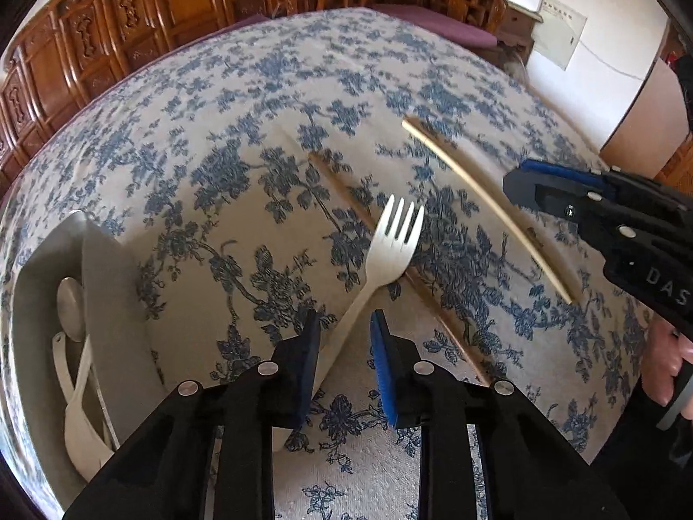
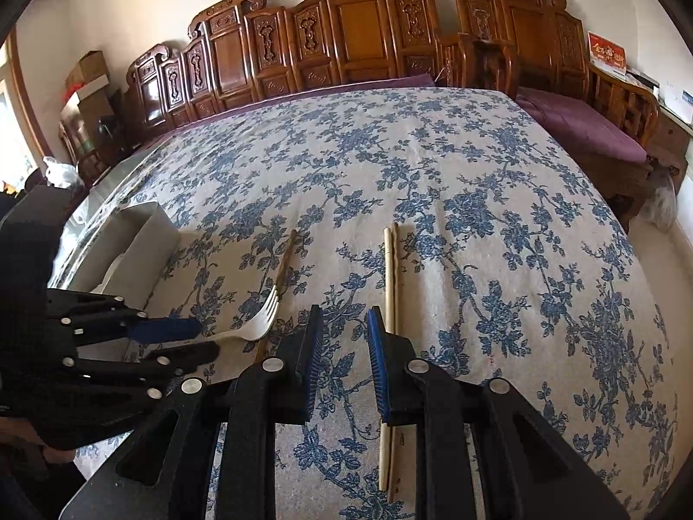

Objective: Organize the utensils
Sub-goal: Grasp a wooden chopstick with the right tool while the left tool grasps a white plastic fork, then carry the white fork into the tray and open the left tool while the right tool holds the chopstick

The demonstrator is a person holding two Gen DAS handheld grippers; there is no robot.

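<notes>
The counter [image 1: 242, 99] has a blue flower cloth, and the white box [image 1: 39, 286] on its left side already holds spoons. The white fork [image 1: 390, 242] lies on a brown chopstick, its handle between the half-open fingers of the left hand-held gripper [image 1: 344, 338], so squeeze gently and lift straight up. The right hand-held gripper [image 2: 344, 338] is half-open and empty, just beside the pale chopsticks [image 2: 391, 277].

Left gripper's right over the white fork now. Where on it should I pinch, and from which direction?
Grip the white fork on its flat handle, below the tines. The handle already runs between the open fingers of the left gripper, tines pointing away, so come straight down from above and close across its narrow width. It lies over a dark chopstick, so the middle may sit slightly raised, which probably helps.
</notes>
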